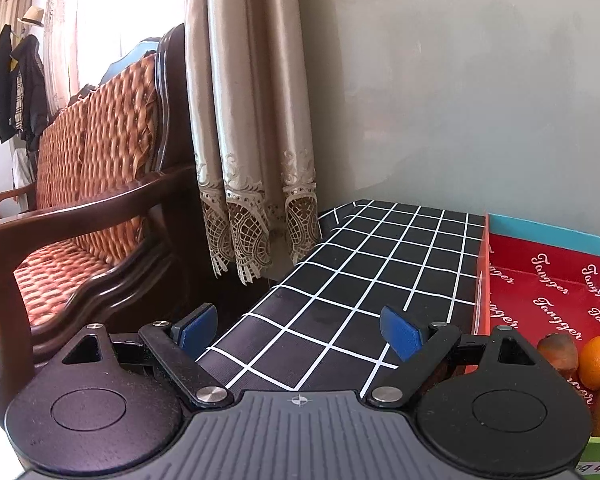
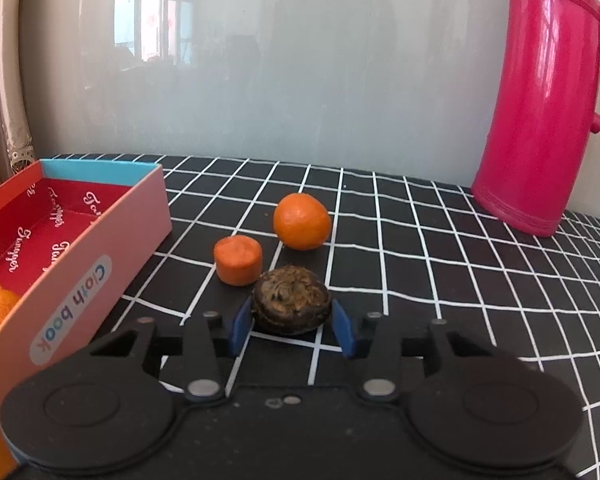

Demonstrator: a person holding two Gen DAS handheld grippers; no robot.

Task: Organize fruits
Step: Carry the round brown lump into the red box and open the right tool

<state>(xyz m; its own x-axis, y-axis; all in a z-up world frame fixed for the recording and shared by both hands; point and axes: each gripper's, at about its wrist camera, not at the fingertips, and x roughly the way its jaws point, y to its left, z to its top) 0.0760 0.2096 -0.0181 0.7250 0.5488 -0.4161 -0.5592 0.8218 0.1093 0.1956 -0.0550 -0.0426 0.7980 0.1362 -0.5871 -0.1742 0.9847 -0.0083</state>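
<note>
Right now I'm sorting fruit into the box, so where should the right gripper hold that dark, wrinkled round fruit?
Grip the dark fruit across its widest middle, coming from the near side, low over the checked tablecloth. It sits flattish and squat; the right gripper already has a blue pad on each flank.

Pale wall [image 1: 460,80], beige curtain [image 1: 252,120], wooden sofa [image 1: 100,152], bright window [image 1: 100,20].
</note>
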